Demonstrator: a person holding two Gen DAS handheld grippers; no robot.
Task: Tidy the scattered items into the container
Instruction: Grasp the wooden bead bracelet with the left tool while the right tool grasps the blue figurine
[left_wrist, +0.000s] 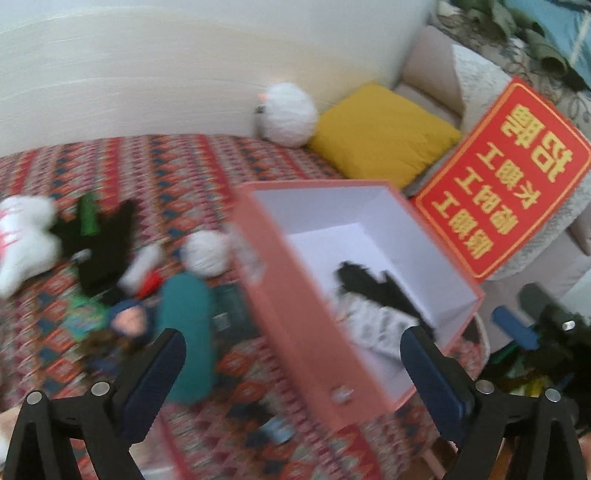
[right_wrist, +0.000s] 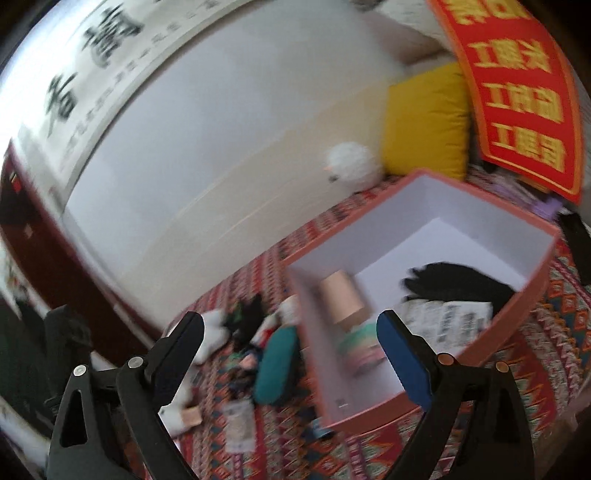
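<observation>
Both the left gripper (left_wrist: 291, 354) and right gripper (right_wrist: 290, 338) hang wide and empty over the pink box (left_wrist: 291, 306), probably between picks. Loose toys, including a teal pouch (left_wrist: 188, 332), lie just beside it on the patterned cloth (left_wrist: 155, 173); blur hides details.

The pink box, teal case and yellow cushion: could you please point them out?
pink box (right_wrist: 532, 291), right wrist view, right outer wall
teal case (left_wrist: 188, 325), left wrist view, middle
yellow cushion (left_wrist: 380, 133), left wrist view, centre

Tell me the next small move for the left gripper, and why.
Probably swing the left gripper left and down to the teal case. Its jaws are open and empty, the case lies on the patterned cloth just outside the pink box, and it is the nearest loose item.
</observation>
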